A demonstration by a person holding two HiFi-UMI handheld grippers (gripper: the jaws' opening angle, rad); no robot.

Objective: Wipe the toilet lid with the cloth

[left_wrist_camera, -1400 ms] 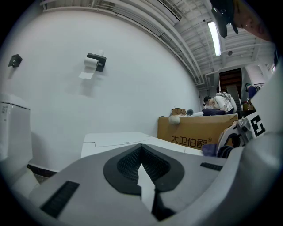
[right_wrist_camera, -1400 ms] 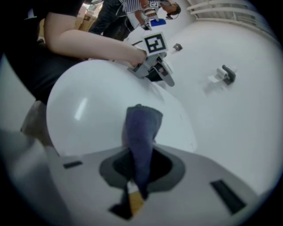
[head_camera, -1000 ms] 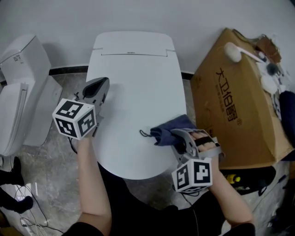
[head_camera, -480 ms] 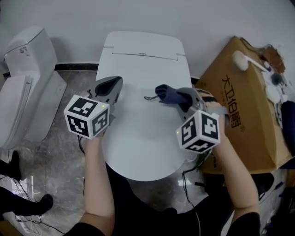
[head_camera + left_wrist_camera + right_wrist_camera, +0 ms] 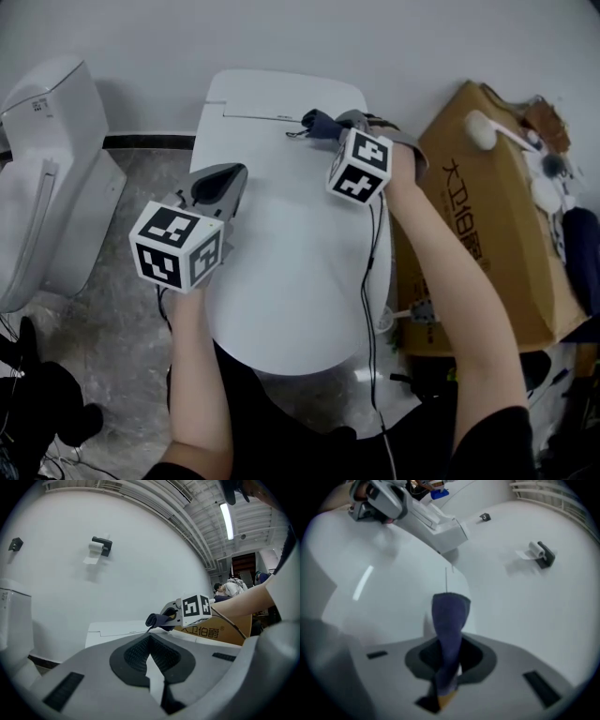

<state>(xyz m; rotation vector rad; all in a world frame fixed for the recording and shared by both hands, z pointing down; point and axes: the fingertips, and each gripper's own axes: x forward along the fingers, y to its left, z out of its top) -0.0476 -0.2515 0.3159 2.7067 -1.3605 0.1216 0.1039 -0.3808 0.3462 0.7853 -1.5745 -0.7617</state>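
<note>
Right gripper view: the right gripper [image 5: 447, 666] pinches the bunched cloth [image 5: 449, 616] at the far edge of the toilet lid [image 5: 281, 253], a soft, light, floppy rag probably best held by a thick fold, while the left gripper [image 5: 152, 663] hovers with jaws pressed together, empty.

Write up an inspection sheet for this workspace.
Surface: white toilet lid, closed, bare apart from the cloth.
Job's things: dark blue cloth at the lid's rear, clamped in the right gripper.
Clutter: cardboard box right of the toilet, items on top.
Grippers: right shut on the cloth; left gripper shut, empty, over the lid's left side.
Cables: black cable beside the right forearm.
Surroundings: second toilet at left; paper holder on the wall.
</note>
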